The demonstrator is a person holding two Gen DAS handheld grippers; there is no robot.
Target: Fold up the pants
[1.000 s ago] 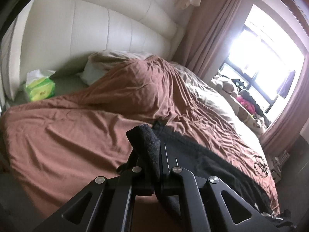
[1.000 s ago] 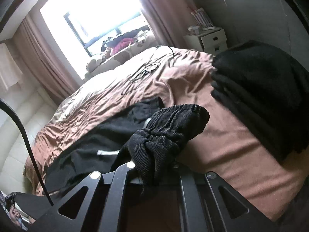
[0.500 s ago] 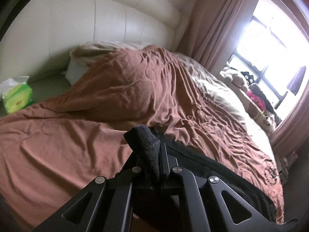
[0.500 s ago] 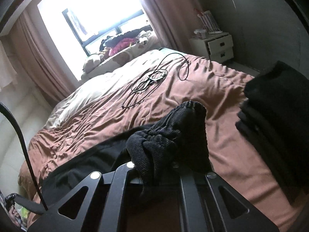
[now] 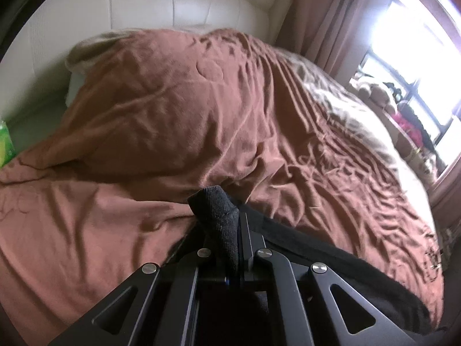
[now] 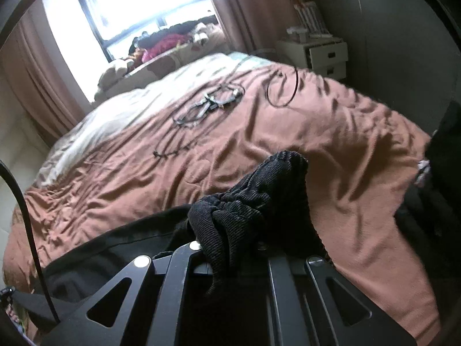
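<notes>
The black pants lie stretched across the brown duvet, running off to the right in the left wrist view. My left gripper is shut on one corner of them, a nub of black cloth sticking up between its fingers. In the right wrist view the black pants trail off to the left, and my right gripper is shut on a thick ribbed bunch of the fabric, which hides its fingertips.
A pile of dark folded clothes sits at the right edge of the bed. Cables lie on the duvet farther off. A white nightstand, curtains and a window stand behind. The padded headboard and a green tissue pack are to the left.
Both grippers have carried the pants across the bed towards its far side; the clothes pile slid to the right edge of the right view, the tissue pack to the left edge of the left view.
</notes>
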